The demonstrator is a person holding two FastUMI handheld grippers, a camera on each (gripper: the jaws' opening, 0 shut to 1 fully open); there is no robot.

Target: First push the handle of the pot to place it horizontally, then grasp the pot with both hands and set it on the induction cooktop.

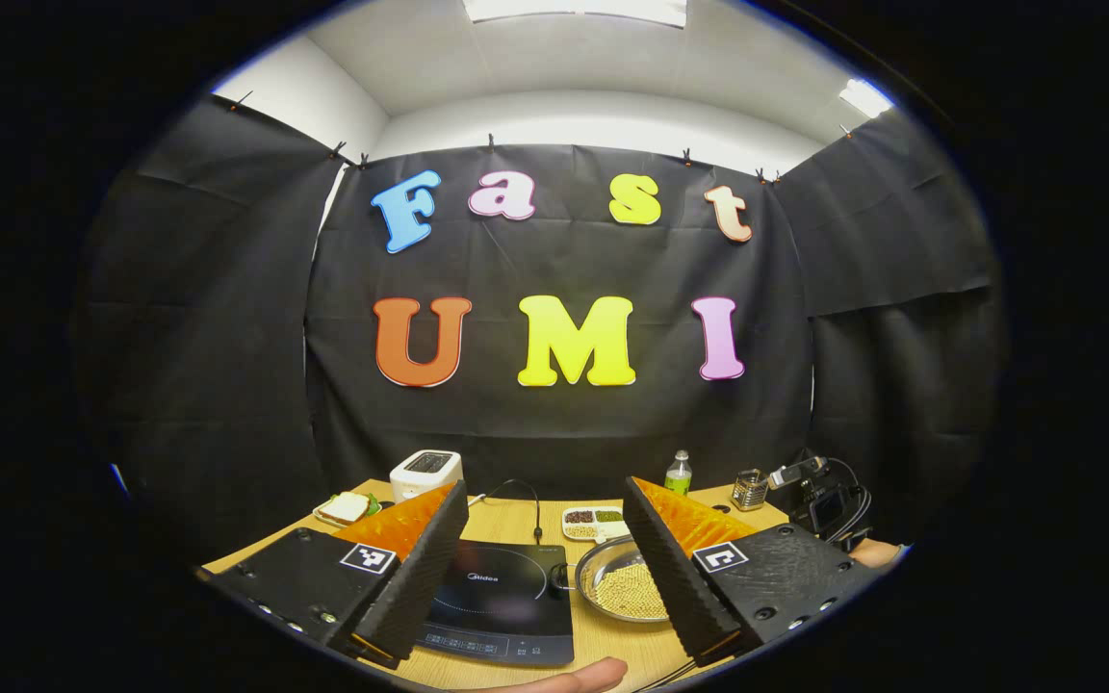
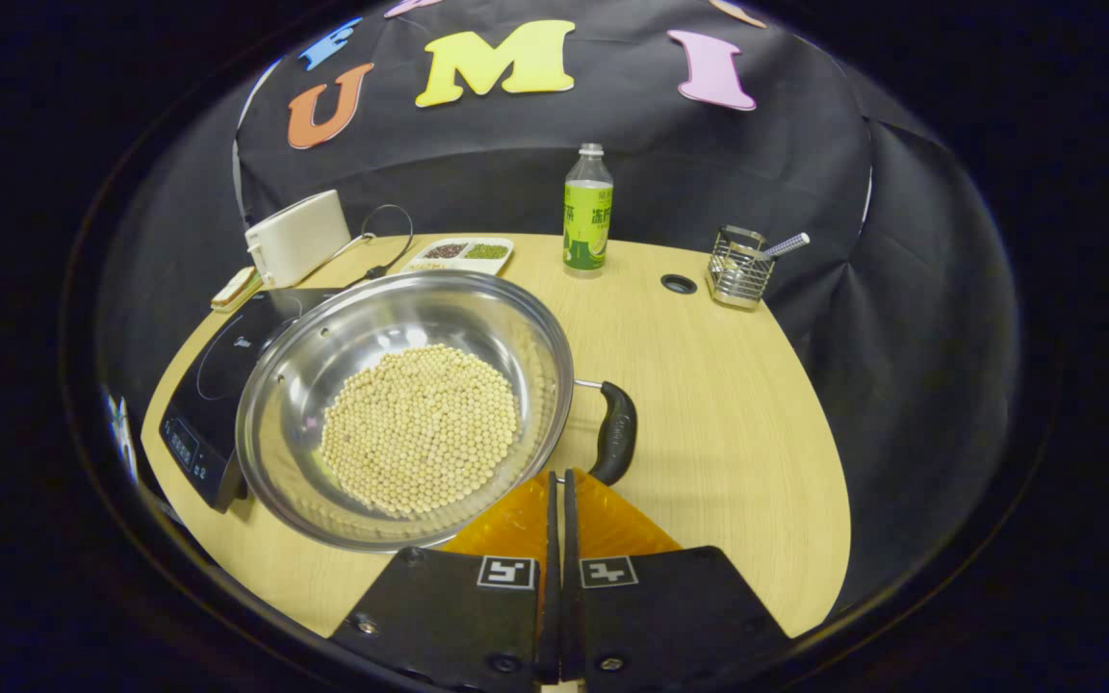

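While the left tongs [image 1: 545,568] hang spread wide above the near edge of the table [image 2: 728,423], the right tongs [image 2: 557,481] are pressed together with nothing between them, their tips just beside the near end of the pot's black handle [image 2: 615,431]. In the right gripper view the steel pot [image 2: 400,404], holding a heap of pale round beans [image 2: 420,428], sits on the table with its left rim overlapping the induction cooktop [image 2: 203,385], and the handle points right. Farther back stand a white toaster [image 2: 296,236], a divided dish of grains [image 2: 463,253], a green-labelled bottle [image 2: 588,212] and a wire holder [image 2: 737,267]. In the left gripper view the cooktop lies between the 2 spread fingers, the pot to its right, and a fingertip [image 1: 579,676] shows at the near edge.
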